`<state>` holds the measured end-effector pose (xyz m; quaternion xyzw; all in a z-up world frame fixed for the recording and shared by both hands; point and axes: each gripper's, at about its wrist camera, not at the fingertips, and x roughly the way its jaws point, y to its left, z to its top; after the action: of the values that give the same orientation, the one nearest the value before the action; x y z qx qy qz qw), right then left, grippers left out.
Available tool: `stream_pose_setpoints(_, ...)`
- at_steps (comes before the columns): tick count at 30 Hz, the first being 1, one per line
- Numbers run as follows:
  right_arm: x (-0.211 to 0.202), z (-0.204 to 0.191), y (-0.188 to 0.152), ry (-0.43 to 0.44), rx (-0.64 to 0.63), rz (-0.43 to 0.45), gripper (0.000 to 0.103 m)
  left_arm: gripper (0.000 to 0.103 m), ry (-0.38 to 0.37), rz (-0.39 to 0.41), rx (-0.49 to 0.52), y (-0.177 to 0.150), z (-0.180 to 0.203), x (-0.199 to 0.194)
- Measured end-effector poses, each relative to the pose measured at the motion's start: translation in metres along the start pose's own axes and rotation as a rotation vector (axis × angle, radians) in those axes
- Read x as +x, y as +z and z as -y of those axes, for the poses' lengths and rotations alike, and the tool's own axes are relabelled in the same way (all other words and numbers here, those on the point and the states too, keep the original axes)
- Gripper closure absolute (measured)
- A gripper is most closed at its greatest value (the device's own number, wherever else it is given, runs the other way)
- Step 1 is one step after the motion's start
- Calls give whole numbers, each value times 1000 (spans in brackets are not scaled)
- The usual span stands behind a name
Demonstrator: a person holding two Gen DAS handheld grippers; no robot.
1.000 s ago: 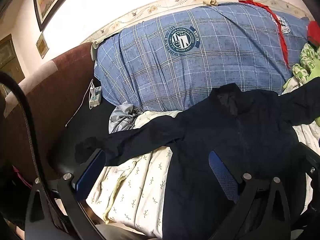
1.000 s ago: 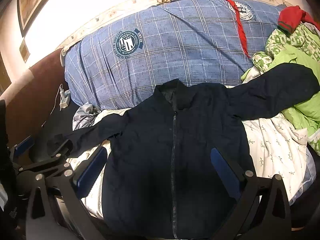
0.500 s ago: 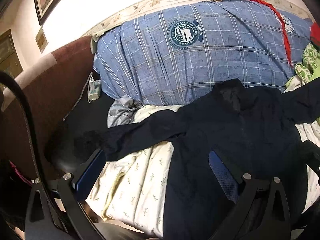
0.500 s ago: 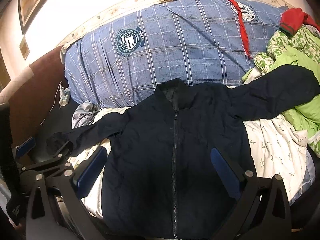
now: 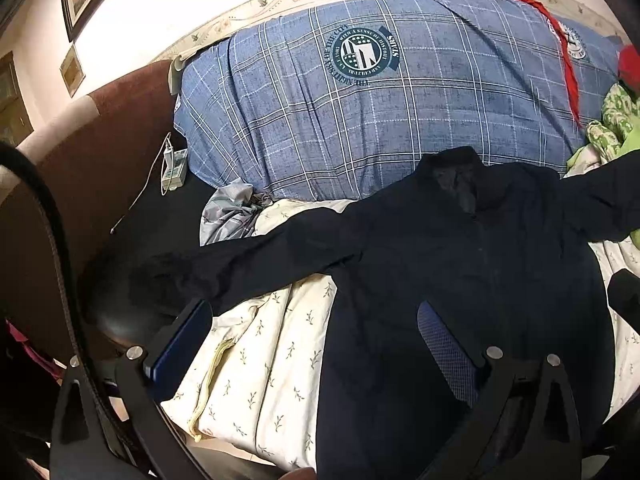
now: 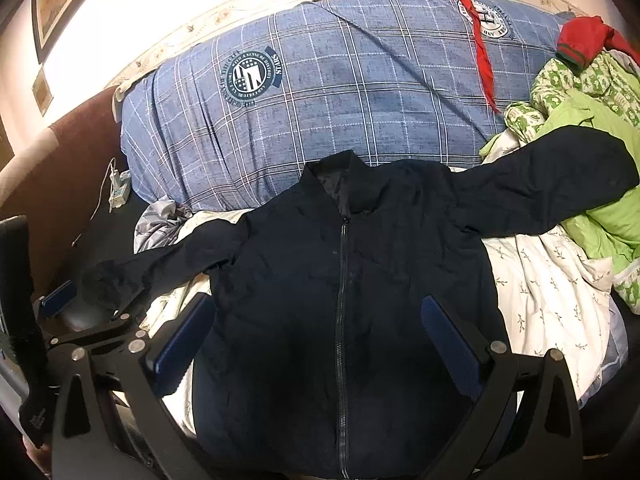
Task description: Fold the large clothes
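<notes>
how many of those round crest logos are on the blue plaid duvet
2. One crest sits on the left part of the blue plaid duvet; the other crest is at its upper right, partly crossed by a red strap. More may be hidden in folds.

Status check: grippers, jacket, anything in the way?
Left gripper and right gripper open, empty. Dark jacket flat, zipped, sleeves spread. Right sleeve overlaps green clothes.

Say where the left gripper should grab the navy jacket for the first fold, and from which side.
Probably the cuff end of the jacket's left-side sleeve, approached from the bed's left edge. That sleeve lies stretched flat, its end hanging past the floral sheet, nearest the open left gripper. Pinch across the cuff, then carry it over the zipper.
</notes>
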<state>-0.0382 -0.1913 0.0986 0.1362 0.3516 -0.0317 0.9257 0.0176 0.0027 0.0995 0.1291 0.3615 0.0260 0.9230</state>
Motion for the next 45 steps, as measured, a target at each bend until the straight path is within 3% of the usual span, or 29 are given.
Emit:
stream_pose_setpoints(19, 16, 8, 6, -10, -1, -5, 0, 1, -13, -2, -1, 8, 11, 19)
stream_pose_setpoints(25, 24, 16, 13, -37, 4, -8, 0, 1, -48, -2, -2, 18, 19, 29)
stream_pose_setpoints(36, 47, 48, 26, -61, 42, -10, 0, 2, -83, -14, 24, 38, 59, 50)
stream_pose_setpoints(40, 58, 66, 33, -61, 55, -12, 1, 2, -138, -42, 12, 47, 79, 59)
stream_pose_setpoints(45, 67, 93, 41, -69, 80, -15, 9, 2, -200, -78, 29, 53, 113, 71)
